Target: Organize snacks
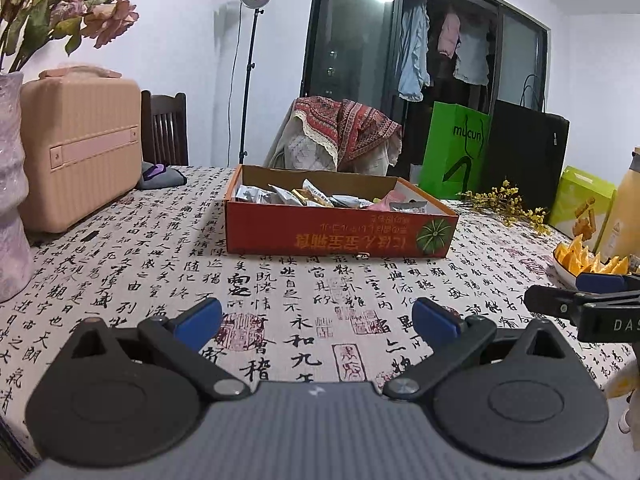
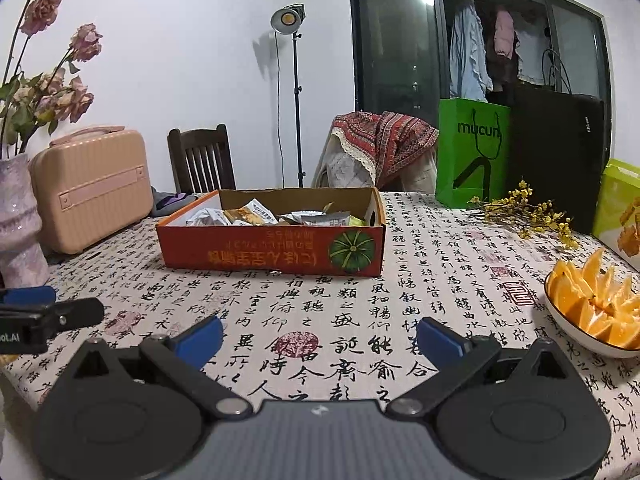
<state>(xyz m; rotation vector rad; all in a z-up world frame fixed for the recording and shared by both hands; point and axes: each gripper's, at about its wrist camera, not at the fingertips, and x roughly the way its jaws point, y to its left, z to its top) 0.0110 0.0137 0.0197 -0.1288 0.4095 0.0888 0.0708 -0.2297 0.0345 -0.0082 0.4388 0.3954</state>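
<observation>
An open red cardboard box [image 1: 340,234] [image 2: 276,254] with a pumpkin picture stands on the calligraphy tablecloth [image 1: 304,304] [image 2: 312,320] mid-table. Several wrapped snack packets [image 1: 308,198] [image 2: 256,216] lie inside it. My left gripper [image 1: 316,320] is open and empty, low over the cloth in front of the box. My right gripper [image 2: 320,338] is open and empty, also in front of the box. In the left wrist view the right gripper's fingers [image 1: 560,302] show at the right edge; in the right wrist view the left gripper's fingers [image 2: 60,314] show at the left edge.
A pink case [image 1: 80,144] [image 2: 92,188] and a vase of dried roses [image 1: 12,200] [image 2: 20,224] stand left. A bowl of orange slices [image 2: 592,308] [image 1: 588,264], yellow sprigs [image 2: 528,212], green bags [image 2: 472,152] and a black bag [image 2: 560,152] sit right. Chairs stand behind the table.
</observation>
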